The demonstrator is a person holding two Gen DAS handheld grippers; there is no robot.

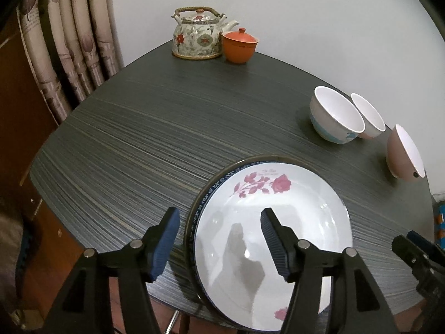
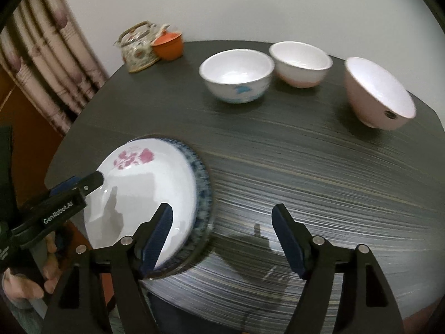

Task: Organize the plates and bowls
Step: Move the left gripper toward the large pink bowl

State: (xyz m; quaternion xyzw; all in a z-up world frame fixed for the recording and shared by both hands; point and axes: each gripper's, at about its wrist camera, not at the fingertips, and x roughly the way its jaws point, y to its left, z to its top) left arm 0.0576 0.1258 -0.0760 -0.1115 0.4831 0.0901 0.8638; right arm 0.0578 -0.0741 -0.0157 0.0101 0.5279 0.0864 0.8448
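Dark streaked tabletop is filling both views under a pale wall. Stacked plates are lying flat at the lower centre, rose sprig toward the far side, blue-patterned rim showing beneath. Left gripper is straddling the stack's left rim, jaws apart. Right gripper is hanging jaws apart over bare table. Three bowls are sitting upper right, the rightmost pink one tilted.

You're in a home: a dark desk against the wall, patterned curtains left of it, teapot at its far corner.
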